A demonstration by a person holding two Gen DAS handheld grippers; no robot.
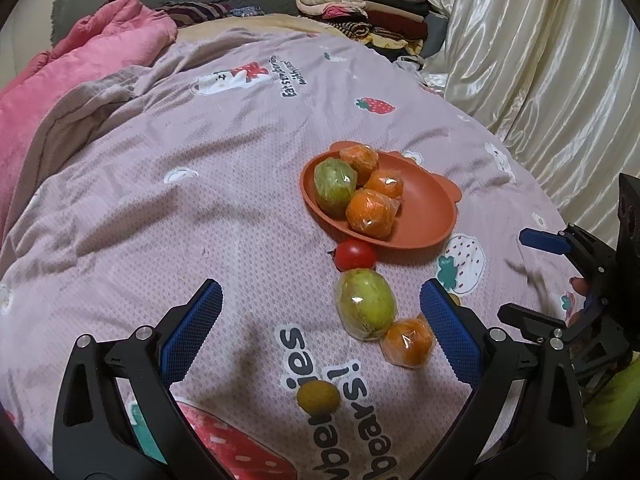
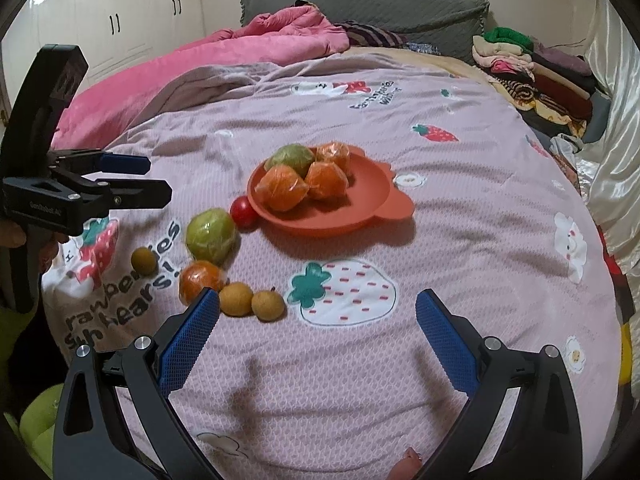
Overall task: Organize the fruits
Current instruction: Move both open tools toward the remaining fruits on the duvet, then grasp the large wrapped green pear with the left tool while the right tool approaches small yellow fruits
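An orange plate (image 1: 424, 216) (image 2: 360, 200) on the bed holds three wrapped oranges (image 1: 370, 212) and a wrapped green fruit (image 1: 334, 186). In front of it lie a red tomato (image 1: 355, 255) (image 2: 243, 211), a wrapped green fruit (image 1: 366, 304) (image 2: 211, 236), a wrapped orange (image 1: 408, 342) (image 2: 201, 280) and a small brown fruit (image 1: 318, 397) (image 2: 144, 261). Two more small brown fruits (image 2: 252, 300) lie near my right gripper's left finger. My left gripper (image 1: 320, 322) stands open above the loose fruits. My right gripper (image 2: 318, 322) is open over bare quilt.
The pink strawberry-print quilt (image 1: 200, 200) covers the bed. A pink blanket (image 2: 240, 52) is bunched at the far side, folded clothes (image 2: 532, 76) are stacked at the back right, and a shiny cream curtain (image 1: 540, 60) hangs along the right edge.
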